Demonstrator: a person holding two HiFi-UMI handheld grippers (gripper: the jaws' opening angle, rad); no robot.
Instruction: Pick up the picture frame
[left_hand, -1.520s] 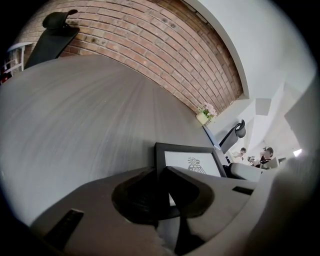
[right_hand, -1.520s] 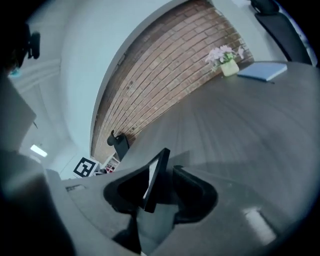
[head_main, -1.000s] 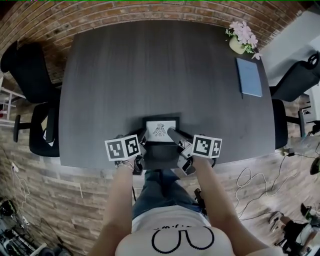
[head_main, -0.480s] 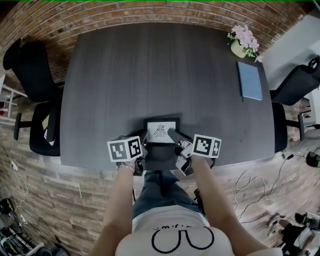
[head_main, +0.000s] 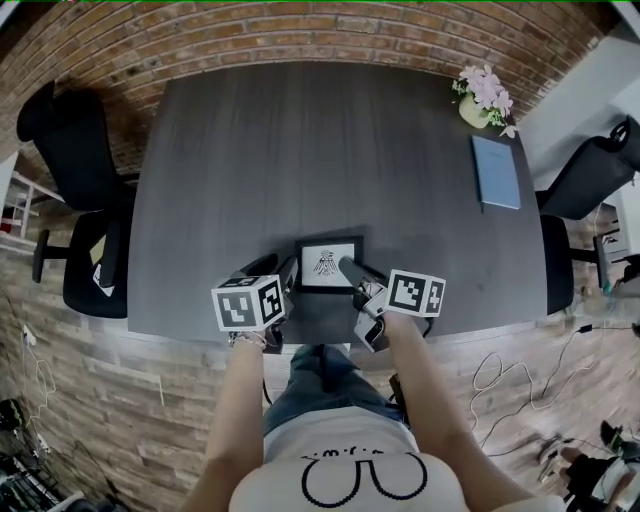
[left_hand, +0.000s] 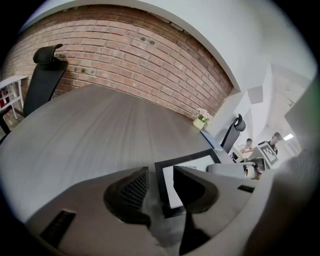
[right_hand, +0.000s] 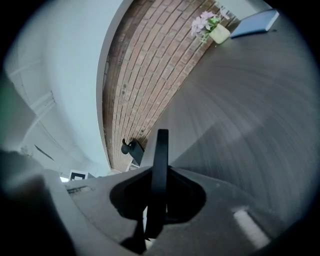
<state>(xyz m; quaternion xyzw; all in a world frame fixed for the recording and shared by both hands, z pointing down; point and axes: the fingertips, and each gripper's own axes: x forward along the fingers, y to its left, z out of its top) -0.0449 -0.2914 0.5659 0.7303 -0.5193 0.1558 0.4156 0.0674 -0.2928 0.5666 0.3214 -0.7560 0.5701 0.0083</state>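
While you look down in the head view, the picture frame (head_main: 328, 265) lies near the table's (head_main: 300, 150) near edge. Its longer side runs from the left gripper (head_main: 287, 273) to the right gripper (head_main: 350, 268).

In the left gripper view, the left gripper (left_hand: 160, 173) has just been opening. Its jaws stand wide, with the picture frame's (left_hand: 165, 196) left border between them, not pressed.

In the right gripper view, the right gripper (right_hand: 159, 175) has just been closing and pinches the picture frame's (right_hand: 161, 145) right edge, so I judge that this hand carries the lift.

You can read no writing, only a small drawing (head_main: 322, 262).
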